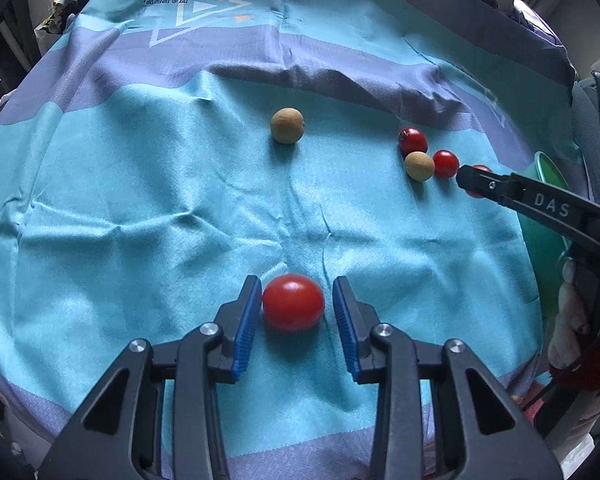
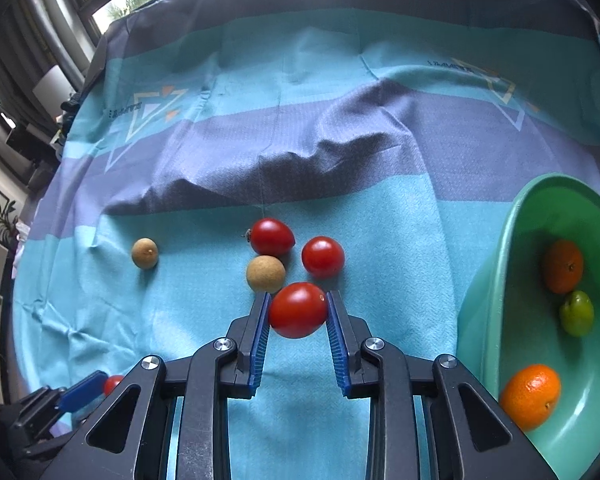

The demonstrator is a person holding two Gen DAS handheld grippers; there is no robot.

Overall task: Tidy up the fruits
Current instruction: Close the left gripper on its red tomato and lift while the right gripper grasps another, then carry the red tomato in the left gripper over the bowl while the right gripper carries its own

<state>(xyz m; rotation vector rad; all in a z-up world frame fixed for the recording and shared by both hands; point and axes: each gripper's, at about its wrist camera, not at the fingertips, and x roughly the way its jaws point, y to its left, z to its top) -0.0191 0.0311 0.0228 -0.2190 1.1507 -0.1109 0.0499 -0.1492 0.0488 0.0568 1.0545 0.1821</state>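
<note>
In the left wrist view my left gripper (image 1: 296, 300) is open around a red tomato (image 1: 293, 302) on the teal cloth; the left pad touches it, the right pad stands clear. In the right wrist view my right gripper (image 2: 298, 312) is shut on another red tomato (image 2: 298, 310). Just beyond it lie two more tomatoes (image 2: 272, 237) (image 2: 322, 257) and a tan round fruit (image 2: 265, 273). A second tan fruit (image 2: 144, 253) lies apart to the left. A green bowl (image 2: 487, 280) at the right holds two oranges (image 2: 531, 396) (image 2: 563, 266) and a green fruit (image 2: 577, 313).
The teal and purple cloth (image 1: 140, 200) has a raised fold (image 2: 300, 160) behind the fruit. In the left wrist view the right gripper's black finger (image 1: 499, 190) reaches in from the right, with the bowl's rim (image 1: 551, 172) behind it.
</note>
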